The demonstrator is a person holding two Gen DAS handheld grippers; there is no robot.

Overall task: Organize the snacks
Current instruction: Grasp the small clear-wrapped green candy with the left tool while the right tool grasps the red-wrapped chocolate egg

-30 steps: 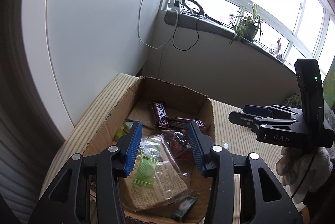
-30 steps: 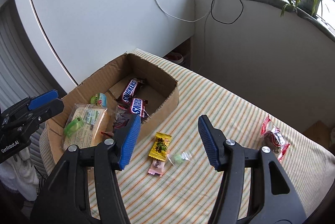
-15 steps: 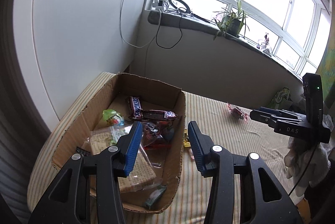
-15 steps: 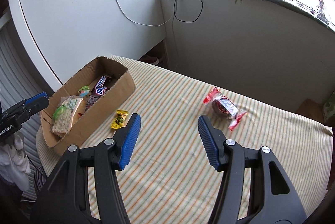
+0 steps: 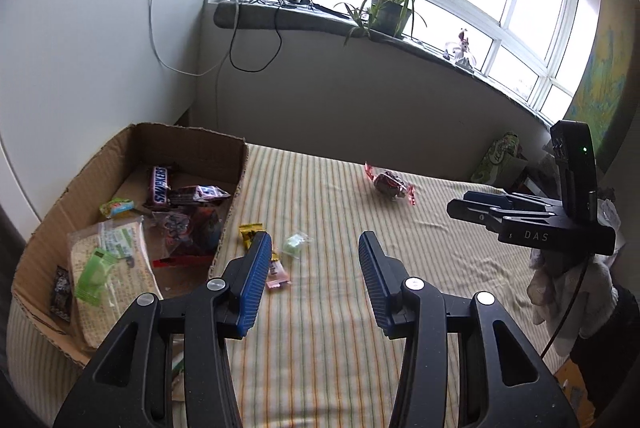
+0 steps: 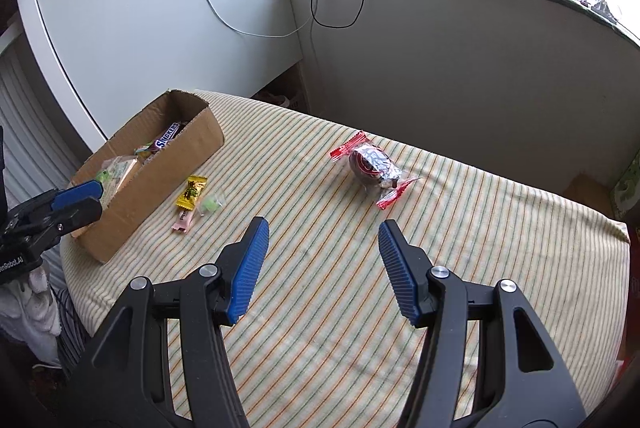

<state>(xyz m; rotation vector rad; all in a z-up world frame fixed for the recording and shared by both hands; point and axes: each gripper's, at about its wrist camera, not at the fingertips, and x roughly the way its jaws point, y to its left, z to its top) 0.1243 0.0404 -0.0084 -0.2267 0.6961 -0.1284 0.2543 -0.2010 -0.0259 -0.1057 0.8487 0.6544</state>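
Note:
A cardboard box (image 5: 224,148) (image 6: 188,144) on the striped tablecloth holds Snickers bars (image 5: 159,183), a cracker pack (image 5: 114,268) and other wrapped snacks. Beside it lie a yellow candy (image 6: 192,191) (image 5: 249,230), a pink bar (image 6: 182,220) (image 5: 278,274) and a small green sweet (image 6: 211,204) (image 5: 295,244). A red-ended wrapped snack (image 6: 370,168) (image 5: 389,183) lies alone further out. My left gripper (image 5: 314,254) is open and empty, just right of the box. My right gripper (image 6: 322,240) is open and empty, short of the red-ended snack.
The striped table (image 6: 480,228) ends at a grey wall under a windowsill with a potted plant (image 5: 386,12) and cables (image 5: 256,28). A white cabinet (image 6: 140,8) stands behind the box. A person's white-gloved hand (image 5: 560,280) holds the right gripper.
Both grippers swung rightward away from the box. The left view now shows the loose candies and open tablecloth; the right view now centres on the red-ended snack. Jaw widths look unchanged.

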